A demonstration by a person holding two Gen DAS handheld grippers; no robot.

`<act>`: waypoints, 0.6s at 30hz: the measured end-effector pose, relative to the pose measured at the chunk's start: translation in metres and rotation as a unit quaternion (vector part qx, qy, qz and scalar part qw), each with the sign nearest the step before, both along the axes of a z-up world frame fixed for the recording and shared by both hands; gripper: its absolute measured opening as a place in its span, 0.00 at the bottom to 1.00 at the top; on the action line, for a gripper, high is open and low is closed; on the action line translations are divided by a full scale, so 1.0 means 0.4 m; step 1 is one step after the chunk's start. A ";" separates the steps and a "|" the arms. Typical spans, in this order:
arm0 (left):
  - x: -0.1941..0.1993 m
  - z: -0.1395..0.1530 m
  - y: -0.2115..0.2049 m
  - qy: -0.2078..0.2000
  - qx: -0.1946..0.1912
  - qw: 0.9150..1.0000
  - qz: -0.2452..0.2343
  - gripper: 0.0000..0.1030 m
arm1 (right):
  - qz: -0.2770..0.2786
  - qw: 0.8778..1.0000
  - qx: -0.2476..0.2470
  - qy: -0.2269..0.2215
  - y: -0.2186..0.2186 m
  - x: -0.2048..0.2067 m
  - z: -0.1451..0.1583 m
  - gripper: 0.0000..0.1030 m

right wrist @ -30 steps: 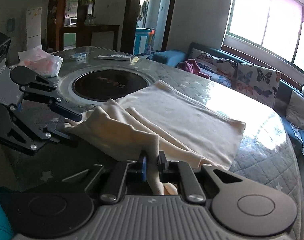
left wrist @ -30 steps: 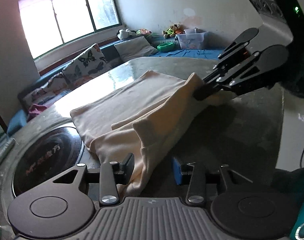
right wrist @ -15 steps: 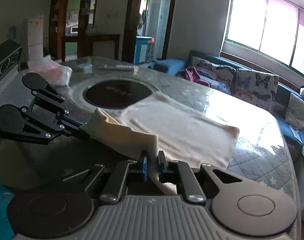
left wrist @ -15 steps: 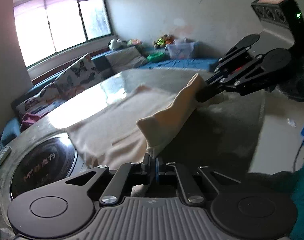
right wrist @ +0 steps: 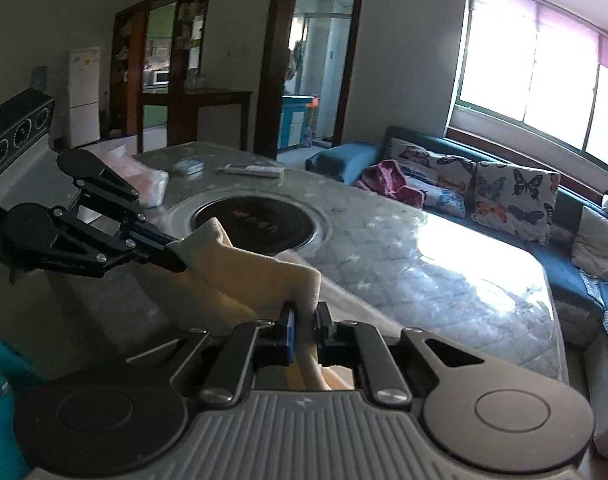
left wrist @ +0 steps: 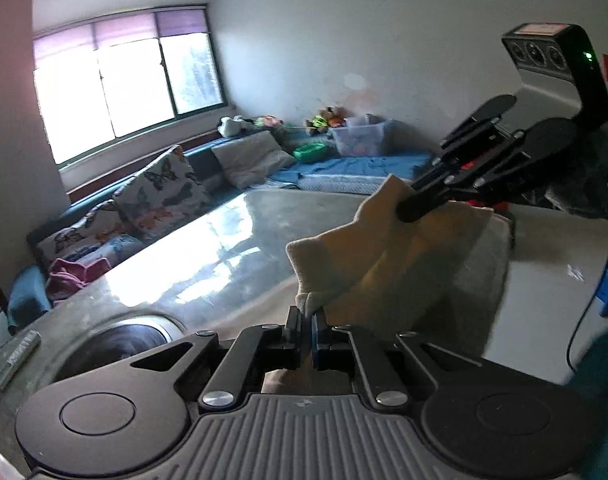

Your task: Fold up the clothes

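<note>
Cloth hangs between the two tongs, both lifted above the near edge of the table [right wrist: 444,264]. Starting at the left, the left gripper [left wrist: 307,322] is clenched on one corner of the cream garment [left wrist: 400,256]; its jaws have just been closing, and a small nub of fabric shows pinched between them. From that corner the fabric runs as a taut, slightly sagging band across to the right, where the right gripper [right wrist: 304,320] is clamped tight on the other corner, a strip of cloth trailing down behind its pads. Below the raised edge the rest of the garment drapes down toward the table's near edge, beside the dark round inset hob [right wrist: 255,222]; how much of it still lies on the tabletop is hidden by the lifted fold. Judging by the way it droops and creases, the fabric is soft, light and limp, probably a knit, with no stiffness of its own, so it will follow wherever its corners go and collapse if one slips. Holding it at the two corners of one hem, as now, with several layers bitten well into the pads, looks the safest grip for carrying that edge over to the far side.
</note>
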State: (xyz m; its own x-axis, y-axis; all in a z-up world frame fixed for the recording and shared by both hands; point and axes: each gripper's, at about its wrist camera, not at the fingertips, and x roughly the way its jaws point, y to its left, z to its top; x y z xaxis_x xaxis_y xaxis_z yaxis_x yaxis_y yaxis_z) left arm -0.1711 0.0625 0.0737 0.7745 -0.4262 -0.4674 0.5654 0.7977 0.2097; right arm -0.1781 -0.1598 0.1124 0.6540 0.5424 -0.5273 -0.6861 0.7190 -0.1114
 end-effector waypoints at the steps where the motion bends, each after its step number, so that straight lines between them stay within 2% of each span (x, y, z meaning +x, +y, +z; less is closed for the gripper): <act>1: 0.025 0.000 -0.003 -0.001 0.002 1.000 0.004 0.05 | -0.003 1.000 0.000 0.002 0.002 0.028 0.003 0.09; 8: 0.235 -0.035 -0.007 0.016 0.018 0.999 0.033 0.05 | -0.026 0.999 -0.016 0.026 0.019 0.239 -0.022 0.09; 14: 0.403 -0.136 -0.023 0.065 0.037 0.995 0.070 0.06 | -0.069 0.994 -0.026 0.081 0.046 0.412 -0.142 0.09; 18: 0.460 -0.196 -0.026 0.099 0.033 0.990 0.099 0.12 | -0.112 0.986 -0.024 0.122 0.052 0.487 -0.237 0.13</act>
